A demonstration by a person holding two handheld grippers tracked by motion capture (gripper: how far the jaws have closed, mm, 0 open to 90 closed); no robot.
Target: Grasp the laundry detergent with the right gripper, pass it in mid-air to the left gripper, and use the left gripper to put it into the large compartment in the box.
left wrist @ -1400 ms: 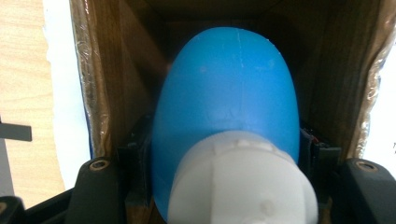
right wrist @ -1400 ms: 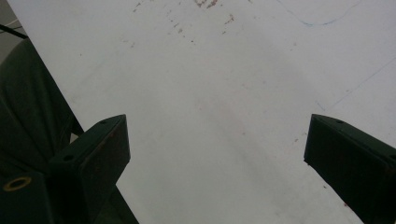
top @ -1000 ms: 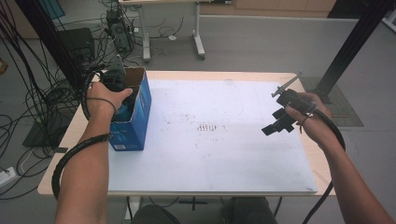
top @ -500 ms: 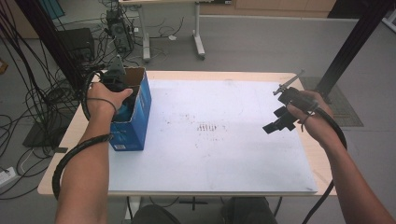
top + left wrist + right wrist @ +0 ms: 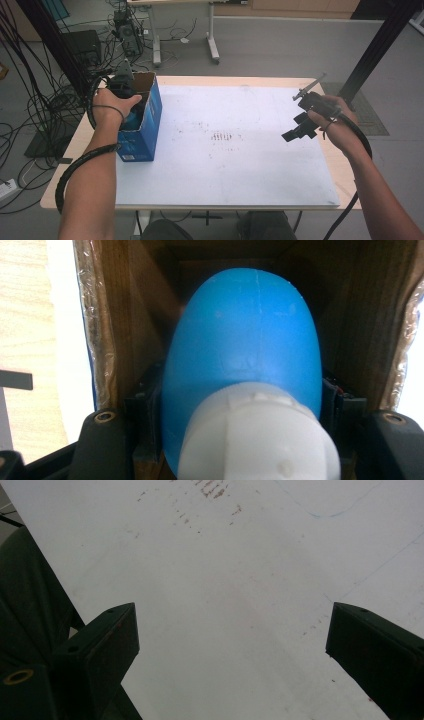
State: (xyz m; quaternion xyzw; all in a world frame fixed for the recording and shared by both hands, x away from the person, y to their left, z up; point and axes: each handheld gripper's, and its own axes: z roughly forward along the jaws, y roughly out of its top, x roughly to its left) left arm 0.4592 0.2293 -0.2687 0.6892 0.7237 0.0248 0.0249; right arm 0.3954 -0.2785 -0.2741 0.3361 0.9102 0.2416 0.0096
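Half the blue bottle (image 5: 242, 350) hides inside the box (image 5: 145, 127), left hand-held gripper (image 5: 122, 90) clamping it; right hand-held gripper (image 5: 295, 131) gapes.

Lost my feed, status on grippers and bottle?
Left gripper shut on blue bottle inside blue box. Right gripper open over white board. Nothing obstructing.

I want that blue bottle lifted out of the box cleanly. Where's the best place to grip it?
Across the blue bottle's body just behind its white cap, coming down through the box's open top, as the left claw does: the cap end faces the opening.
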